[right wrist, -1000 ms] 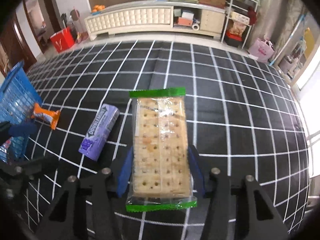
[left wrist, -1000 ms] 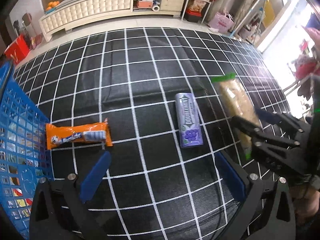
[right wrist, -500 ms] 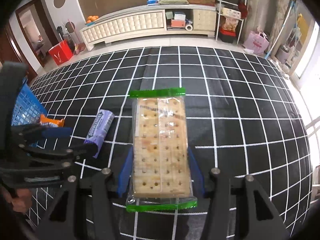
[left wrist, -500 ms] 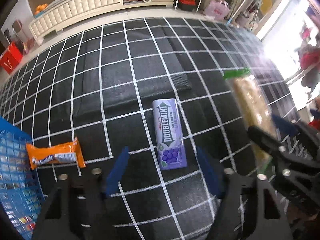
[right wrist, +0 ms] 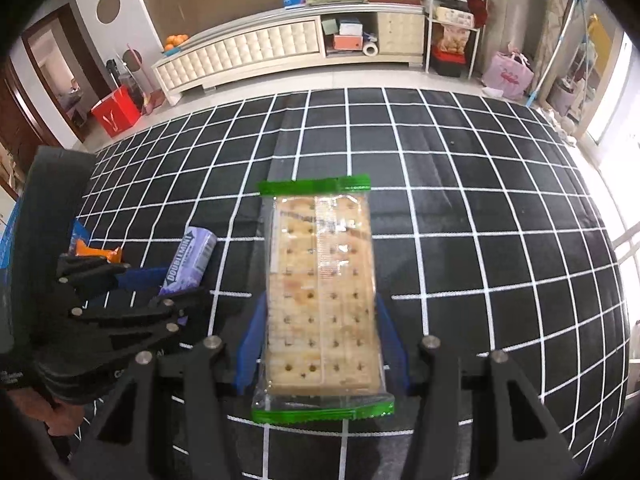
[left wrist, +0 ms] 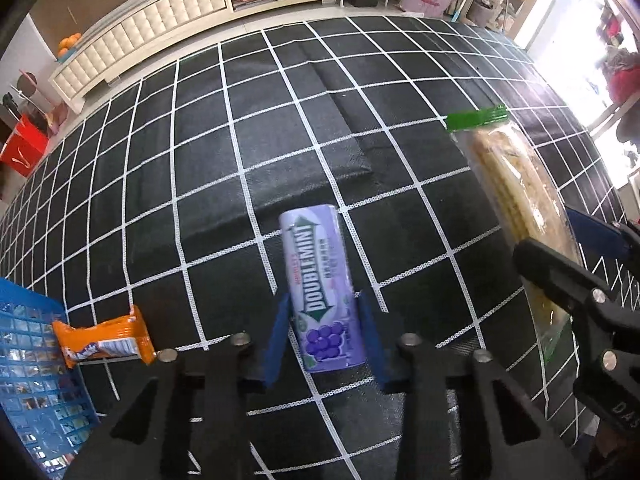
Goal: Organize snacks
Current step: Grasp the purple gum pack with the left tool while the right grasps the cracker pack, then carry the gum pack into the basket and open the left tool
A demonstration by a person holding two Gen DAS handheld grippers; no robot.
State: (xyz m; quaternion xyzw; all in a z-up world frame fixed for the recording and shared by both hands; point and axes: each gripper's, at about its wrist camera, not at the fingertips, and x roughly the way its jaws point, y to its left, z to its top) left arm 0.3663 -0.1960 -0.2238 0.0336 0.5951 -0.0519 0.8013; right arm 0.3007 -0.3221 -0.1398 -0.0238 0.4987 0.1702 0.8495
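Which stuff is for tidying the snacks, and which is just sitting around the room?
For the job:
purple Doublemint gum box, left claw closing around it
cracker pack in the right claw
orange snack packet
blue basket

Just lying about:
red bag
pink bag
oranges

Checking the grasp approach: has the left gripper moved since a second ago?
Yes. The left gripper shifted from near the orange snack packet to straddle the purple Doublemint pack, fingers closing.
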